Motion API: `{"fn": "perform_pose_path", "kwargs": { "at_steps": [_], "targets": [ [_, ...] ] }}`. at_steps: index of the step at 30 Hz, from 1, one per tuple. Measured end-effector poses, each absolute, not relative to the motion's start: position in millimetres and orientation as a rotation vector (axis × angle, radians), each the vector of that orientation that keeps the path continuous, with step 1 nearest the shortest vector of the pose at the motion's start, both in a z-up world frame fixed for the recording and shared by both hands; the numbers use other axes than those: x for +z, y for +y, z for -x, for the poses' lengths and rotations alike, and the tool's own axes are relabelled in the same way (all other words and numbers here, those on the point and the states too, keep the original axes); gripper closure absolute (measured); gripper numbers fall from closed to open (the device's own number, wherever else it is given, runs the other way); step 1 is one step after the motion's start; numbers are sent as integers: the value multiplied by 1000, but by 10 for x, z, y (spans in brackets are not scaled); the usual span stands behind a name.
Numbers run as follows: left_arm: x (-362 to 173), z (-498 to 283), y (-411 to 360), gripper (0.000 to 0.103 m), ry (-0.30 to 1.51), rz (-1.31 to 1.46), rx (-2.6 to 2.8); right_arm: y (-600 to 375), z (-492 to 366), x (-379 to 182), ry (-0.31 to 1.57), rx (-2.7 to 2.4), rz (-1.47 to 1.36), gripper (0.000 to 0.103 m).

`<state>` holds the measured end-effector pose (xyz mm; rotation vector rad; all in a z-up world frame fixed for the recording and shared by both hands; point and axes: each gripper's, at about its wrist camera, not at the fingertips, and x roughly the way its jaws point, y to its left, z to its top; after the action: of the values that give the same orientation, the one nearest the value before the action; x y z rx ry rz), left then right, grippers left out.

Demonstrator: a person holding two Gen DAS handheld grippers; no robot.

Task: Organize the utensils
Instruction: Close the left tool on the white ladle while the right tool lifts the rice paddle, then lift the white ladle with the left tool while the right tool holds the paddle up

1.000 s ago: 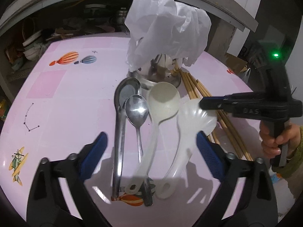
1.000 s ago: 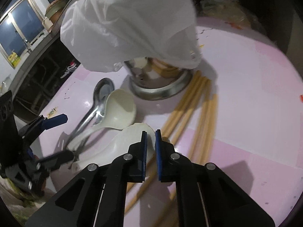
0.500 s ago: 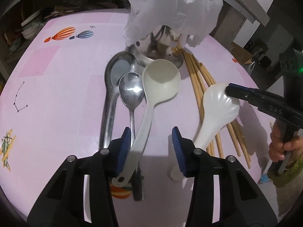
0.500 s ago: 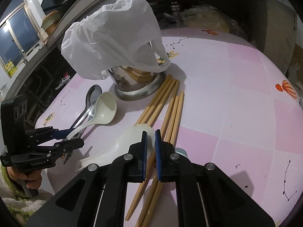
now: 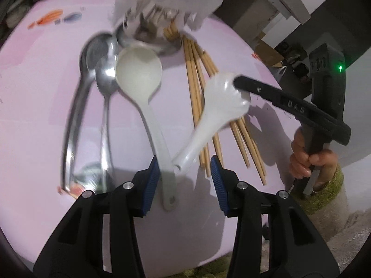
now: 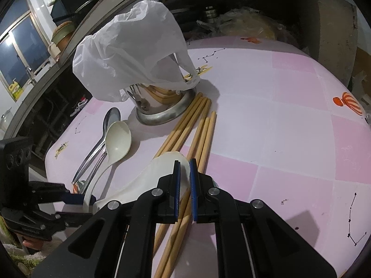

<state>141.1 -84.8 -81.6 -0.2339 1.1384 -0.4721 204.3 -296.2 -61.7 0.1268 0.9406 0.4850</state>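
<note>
One legible mark: raised letters "DAS" on the black finger of the right gripper (image 5: 235,83), seen in the left wrist view at about mid-length of the finger. Lettering may continue past the S; blur there, cannot tell. Counter (image 6: 289,106) carries printed pictures only, balloons and star-line figures, no words. Yellow bottle (image 6: 15,90) by the window has a label, too small to read.
</note>
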Motion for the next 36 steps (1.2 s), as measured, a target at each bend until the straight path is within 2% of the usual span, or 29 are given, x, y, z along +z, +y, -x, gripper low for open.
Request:
{"fn": "perform_pose_path", "kwargs": {
  "at_steps": [9, 15, 24, 30, 32, 36],
  "targets": [
    [-501, -1808, -623, 59, 963, 77, -358, -3036, -2041, -609, 933, 474, -137, 95],
    [-489, -2142, -777, 59, 896, -123, -367, -3015, -2056, -621, 940, 470, -144, 95],
    [-603, -2448, -922, 60, 947, -238, -469, -2971, -2130, -628, 947, 471, -136, 95],
    [-659, -2607, -848, 67, 993, -202, -513, -2970, -2167, -672, 959, 469, -145, 95],
    [-681, -2648, -833, 74, 1009, -197, -534, -2971, -2169, -679, 961, 468, -146, 95],
    [-722, -2708, -823, 78, 1028, -211, -550, -2963, -2176, -678, 962, 465, -142, 95]
  ]
}}
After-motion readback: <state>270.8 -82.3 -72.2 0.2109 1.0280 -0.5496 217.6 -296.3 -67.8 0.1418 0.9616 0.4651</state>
